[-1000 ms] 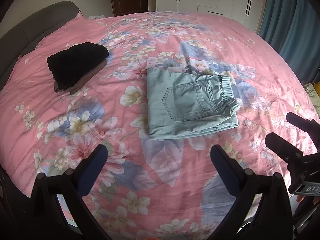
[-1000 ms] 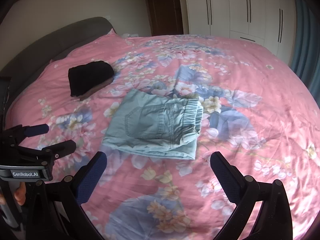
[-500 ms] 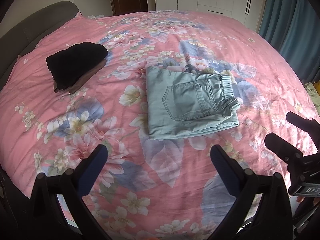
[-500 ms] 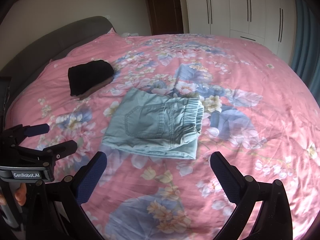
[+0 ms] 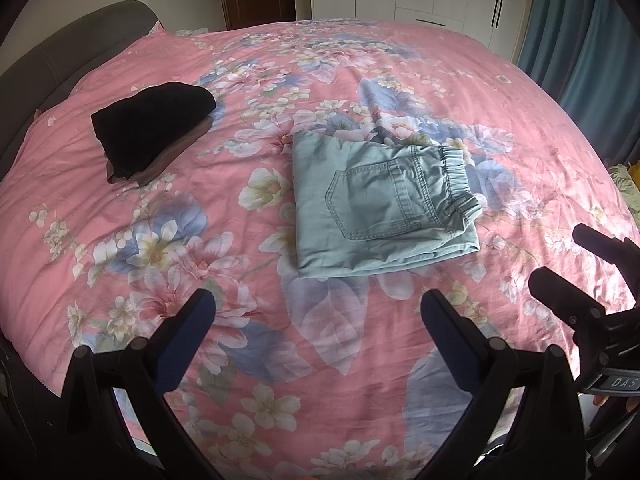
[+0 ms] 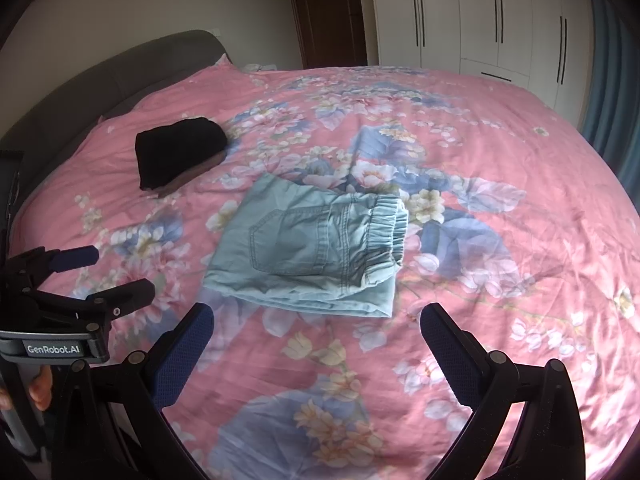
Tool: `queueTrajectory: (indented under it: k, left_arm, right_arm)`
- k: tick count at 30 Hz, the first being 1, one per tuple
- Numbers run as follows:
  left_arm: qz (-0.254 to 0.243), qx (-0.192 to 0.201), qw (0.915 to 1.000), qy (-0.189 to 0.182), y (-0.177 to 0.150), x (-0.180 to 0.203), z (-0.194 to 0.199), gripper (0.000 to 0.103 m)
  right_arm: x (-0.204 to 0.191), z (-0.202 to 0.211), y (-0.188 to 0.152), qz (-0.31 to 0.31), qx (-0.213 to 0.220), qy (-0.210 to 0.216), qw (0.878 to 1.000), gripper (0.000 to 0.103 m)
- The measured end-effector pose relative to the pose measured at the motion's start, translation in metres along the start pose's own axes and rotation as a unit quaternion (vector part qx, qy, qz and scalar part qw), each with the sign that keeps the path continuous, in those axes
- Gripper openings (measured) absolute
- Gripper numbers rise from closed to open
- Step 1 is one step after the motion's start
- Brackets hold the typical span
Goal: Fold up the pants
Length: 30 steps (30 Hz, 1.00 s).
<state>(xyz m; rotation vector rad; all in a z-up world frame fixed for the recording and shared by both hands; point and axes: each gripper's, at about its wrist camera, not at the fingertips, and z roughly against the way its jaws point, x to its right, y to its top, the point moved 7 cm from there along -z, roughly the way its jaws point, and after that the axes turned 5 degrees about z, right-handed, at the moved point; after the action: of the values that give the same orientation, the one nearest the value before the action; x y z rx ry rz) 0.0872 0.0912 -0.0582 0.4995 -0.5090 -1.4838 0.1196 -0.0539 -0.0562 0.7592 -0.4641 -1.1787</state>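
Observation:
The light blue-green pants (image 5: pixel 380 204) lie folded into a flat rectangle in the middle of the pink floral bedspread (image 5: pixel 280 340), back pocket up, elastic waistband to the right. They also show in the right wrist view (image 6: pixel 312 252). My left gripper (image 5: pixel 318 312) is open and empty, held above the bed in front of the pants. It also shows at the left in the right wrist view (image 6: pixel 114 274). My right gripper (image 6: pixel 316 326) is open and empty, also short of the pants. It shows at the right edge of the left wrist view (image 5: pixel 560 260).
A folded black garment on a brown one (image 5: pixel 154 130) lies at the back left of the bed, also in the right wrist view (image 6: pixel 180 152). A grey headboard (image 6: pixel 100 84) runs along the left. White wardrobes (image 6: pixel 480 12) and a blue curtain (image 5: pixel 592 40) stand behind.
Both views have shifted only slightly. The pants lie as before and both grippers stay open.

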Motion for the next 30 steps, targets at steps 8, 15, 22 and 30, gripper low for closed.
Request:
queueTrajectory:
  k: [8,15,22,30]
  left_arm:
    - [-0.001,0.000,1.0000,0.002,-0.0002,-0.0013,-0.0008,0.103]
    - [-0.001,0.000,1.0000,0.001,0.0007,0.0019,-0.0003,0.103]
    - [-0.003,0.000,1.0000,0.002,0.0004,0.0004,-0.0017,0.103]
    - [-0.005,0.000,1.0000,0.002,0.0006,-0.0006,-0.0030,0.103]
  right_arm:
    - [-0.0001,-0.0003,0.0001,0.000,0.000,0.000,1.000,0.102]
    - [0.0000,-0.0003,0.0013,0.000,-0.001,0.000,1.000,0.102]
    - [0.0004,-0.0005,0.0014,0.001,-0.001,0.001,1.000,0.102]
    - [0.0004,-0.0003,0.0017,0.001,-0.001,0.001,1.000,0.102]
